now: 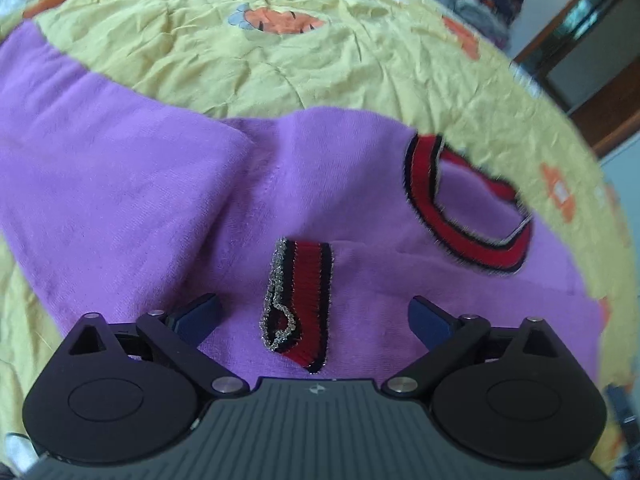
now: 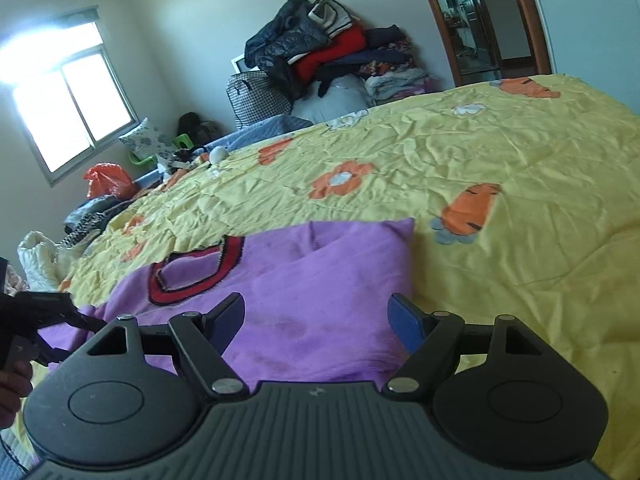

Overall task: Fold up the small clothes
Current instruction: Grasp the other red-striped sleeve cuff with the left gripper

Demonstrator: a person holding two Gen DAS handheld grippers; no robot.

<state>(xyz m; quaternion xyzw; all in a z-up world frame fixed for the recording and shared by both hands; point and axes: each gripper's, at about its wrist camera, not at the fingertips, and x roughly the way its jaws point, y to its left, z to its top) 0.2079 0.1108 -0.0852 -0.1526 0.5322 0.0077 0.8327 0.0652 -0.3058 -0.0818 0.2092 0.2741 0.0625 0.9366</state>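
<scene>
A small purple top (image 1: 120, 184) lies spread on the bed, with a red-and-black collar (image 1: 468, 240) to the right. One sleeve is folded across the body, and its red-and-black cuff (image 1: 304, 300) lies in the middle. My left gripper (image 1: 314, 304) is open just over that cuff, a finger on either side, neither pad touching it. In the right wrist view the purple top (image 2: 320, 264) shows a folded edge at its right and the collar (image 2: 192, 284) at its left. My right gripper (image 2: 316, 300) is open over the top's near part, holding nothing. The left gripper (image 2: 60, 312) shows at the left edge.
A crumpled yellow bedspread (image 2: 500, 152) with orange flowers covers the bed. Beyond its far edge stands a heap of clothes and bags (image 2: 320, 52). A window (image 2: 68, 96) is at the left, a doorway (image 2: 476, 20) at the right, an orange bag (image 2: 108, 180) beside the bed.
</scene>
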